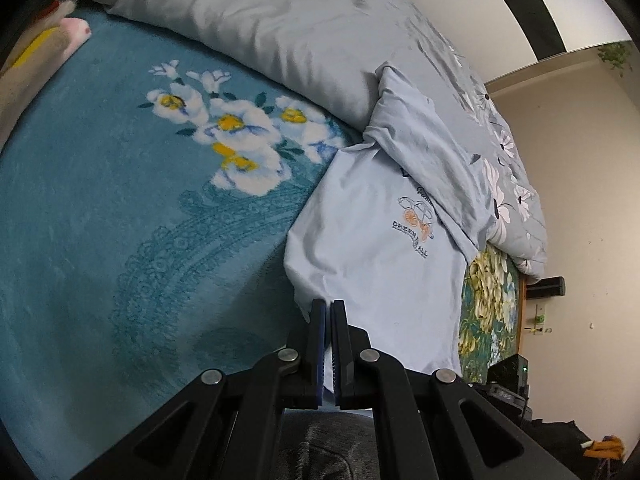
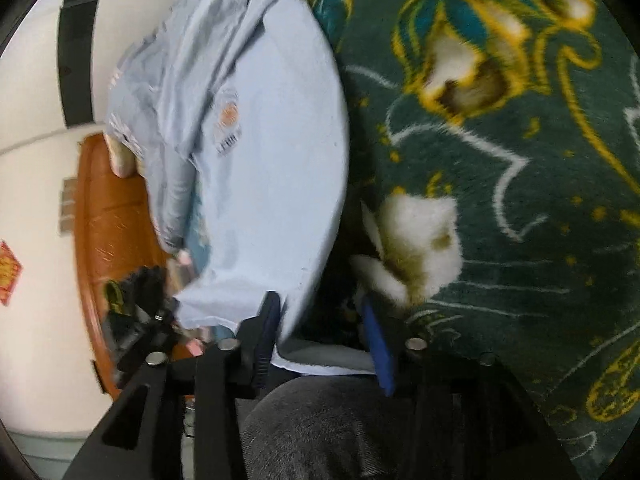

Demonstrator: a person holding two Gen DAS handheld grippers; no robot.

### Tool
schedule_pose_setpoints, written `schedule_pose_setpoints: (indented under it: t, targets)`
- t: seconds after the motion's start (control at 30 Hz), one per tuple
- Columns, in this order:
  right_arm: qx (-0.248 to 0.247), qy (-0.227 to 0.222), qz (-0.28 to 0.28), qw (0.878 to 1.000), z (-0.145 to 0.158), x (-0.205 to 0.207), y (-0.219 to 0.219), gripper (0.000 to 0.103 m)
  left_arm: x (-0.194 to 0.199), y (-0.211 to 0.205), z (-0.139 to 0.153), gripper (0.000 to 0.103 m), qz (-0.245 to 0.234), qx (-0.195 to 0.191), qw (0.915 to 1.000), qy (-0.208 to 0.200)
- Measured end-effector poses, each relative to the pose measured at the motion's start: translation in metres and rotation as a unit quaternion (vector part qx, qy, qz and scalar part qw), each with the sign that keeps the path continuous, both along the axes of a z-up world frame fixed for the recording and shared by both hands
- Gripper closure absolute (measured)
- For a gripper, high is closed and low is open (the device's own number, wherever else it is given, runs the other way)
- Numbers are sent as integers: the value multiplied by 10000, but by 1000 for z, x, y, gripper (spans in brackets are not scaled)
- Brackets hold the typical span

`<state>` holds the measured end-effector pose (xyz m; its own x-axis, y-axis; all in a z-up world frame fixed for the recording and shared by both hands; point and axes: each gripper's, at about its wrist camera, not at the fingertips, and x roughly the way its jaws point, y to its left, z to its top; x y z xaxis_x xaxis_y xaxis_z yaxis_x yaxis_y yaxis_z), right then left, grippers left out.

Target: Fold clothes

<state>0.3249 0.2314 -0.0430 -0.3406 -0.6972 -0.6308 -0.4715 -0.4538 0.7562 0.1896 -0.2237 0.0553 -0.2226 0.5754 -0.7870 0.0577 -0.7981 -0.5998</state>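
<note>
Nearest the left camera, the left gripper (image 1: 329,306) is clamped tight on the bottom edge of the pale blue T-shirt (image 1: 384,264), which lies on the teal blanket (image 1: 120,220) with one side already turned over its printed front. In the right view, the right gripper (image 2: 320,312) stands with its jaws apart over the shirt's other bottom corner; cloth lies between them, but the pads do not appear to press it. That is the main risk: if the left hand lifts or pulls while the right side is loose, the hem would rise on one side only, and the shirt would likely skew or drag across the fuzzy blanket. The turned-over part could slide back open too. Farther off, the shirt's top end rests against the grey quilt (image 1: 248,28); carrying the hem that way might bunch it there or catch the quilt's edge in the fold.
</note>
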Motion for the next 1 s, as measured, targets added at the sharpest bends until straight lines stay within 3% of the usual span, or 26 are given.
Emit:
schedule_pose_setpoints:
  t: [0.03, 0.1, 0.33, 0.47, 0.63, 0.8, 1.0]
  targets:
    - [18, 47, 76, 10000, 3, -2, -2, 93, 0, 1, 5, 100, 6, 12, 10000, 81]
    - [8, 242, 179, 9995, 11, -7, -5, 97, 0, 3, 16, 100, 19, 47, 9997, 248]
    - [-962, 1393, -343, 9850, 67, -15, 13, 98, 6, 9, 92, 100, -142, 461, 9938, 1005]
    - [-1147, 1769, -363, 9769, 97, -4, 19, 98, 21, 1, 122, 100, -287, 557, 9908, 1195]
    - [-1263, 2058, -327, 9699, 122, 29, 17, 98, 61, -19, 117, 100, -336, 484, 9941, 915]
    - [-1300, 1818, -383, 9740, 110, 69, 23, 98, 96, -38, 81, 100, -60, 663, 9976, 202]
    - [-1368, 1567, -427, 9772, 96, 76, 25, 98, 98, -35, 80, 100, -69, 664, 9977, 79]
